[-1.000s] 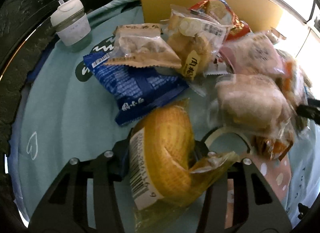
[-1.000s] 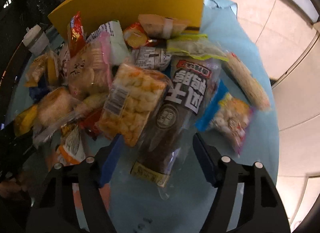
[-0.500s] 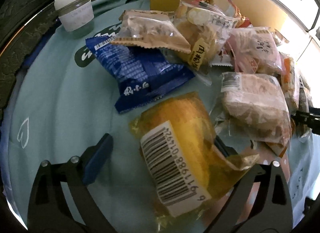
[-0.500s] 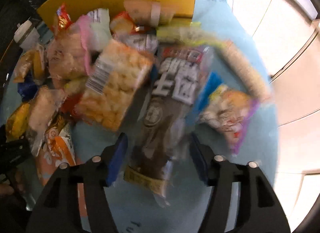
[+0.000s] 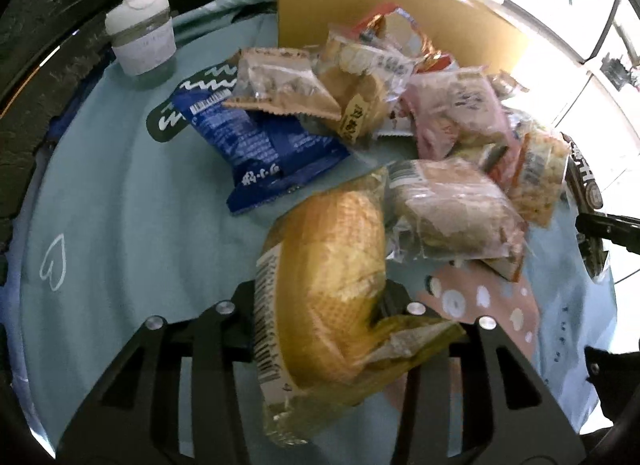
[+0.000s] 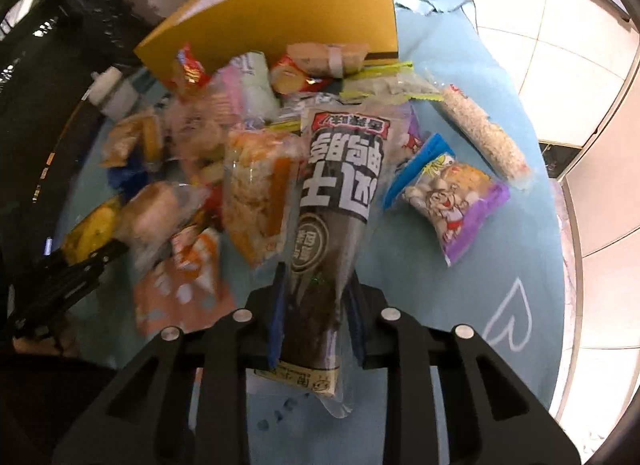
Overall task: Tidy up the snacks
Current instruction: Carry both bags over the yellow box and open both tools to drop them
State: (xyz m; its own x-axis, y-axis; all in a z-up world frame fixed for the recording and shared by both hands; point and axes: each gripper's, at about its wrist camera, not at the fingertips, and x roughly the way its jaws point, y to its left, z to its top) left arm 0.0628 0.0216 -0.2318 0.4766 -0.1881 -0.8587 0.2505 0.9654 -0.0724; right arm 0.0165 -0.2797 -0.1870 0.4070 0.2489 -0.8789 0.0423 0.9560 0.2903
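Both sets of jaws, open half a second ago, are now closing on snacks near the pile's front: left gripper [image 5: 320, 305] on the yellow cake [image 5: 328, 289], right gripper [image 6: 316, 321] on the dark bread packet [image 6: 332, 217], so sorting can proceed.

Snack packets [image 5: 452, 113] lie heaped on my tablecloth [image 5: 120, 233]; a board [image 5: 400, 5] stands behind them, a lidded cup [image 5: 140, 41] far left, two packets [image 6: 452, 201] apart at right.

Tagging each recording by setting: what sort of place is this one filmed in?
Probably a home or living space, not a lab. A table under a light blue printed cloth holds a heap of packaged snacks, a lidded cup stands at its edge, and pale floor tiles show beyond.
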